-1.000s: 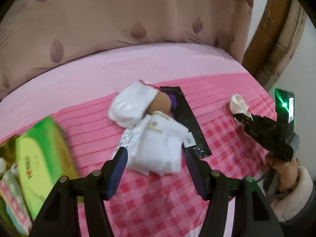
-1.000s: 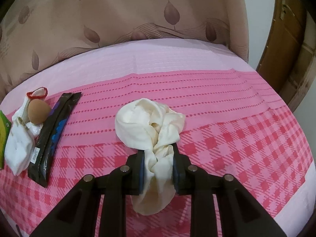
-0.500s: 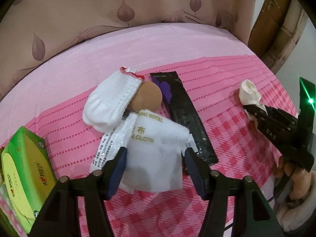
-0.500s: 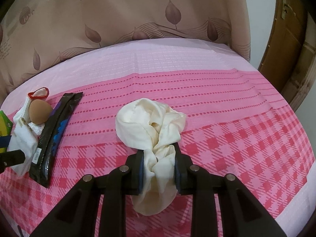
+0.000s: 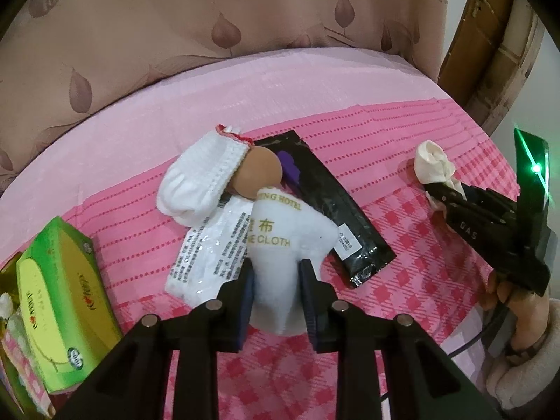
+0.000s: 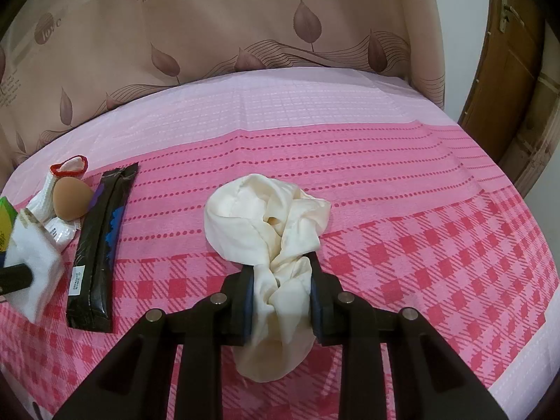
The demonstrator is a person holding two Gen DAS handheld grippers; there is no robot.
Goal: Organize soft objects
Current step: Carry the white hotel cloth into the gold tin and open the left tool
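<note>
A white folded cloth printed with gold hotel lettering lies on the pink bedspread. My left gripper has its jaws closing on the cloth's near end, and the pads pinch it. A white knitted sock with a red rim and a tan egg-shaped sponge lie just behind it. In the right wrist view my right gripper is shut on a crumpled cream cloth that rests on the bedspread. The cream cloth also shows at the right of the left wrist view.
A long black sachet lies right of the white cloth, and a clear printed wrapper lies to its left. A green tissue box stands at the near left. A leaf-print curtain hangs behind; a wooden door is at the right.
My left gripper's jaws have narrowed from wide apart onto the white cloth, and the gripper has come closer over it. The right gripper still holds the cream cloth in place.
</note>
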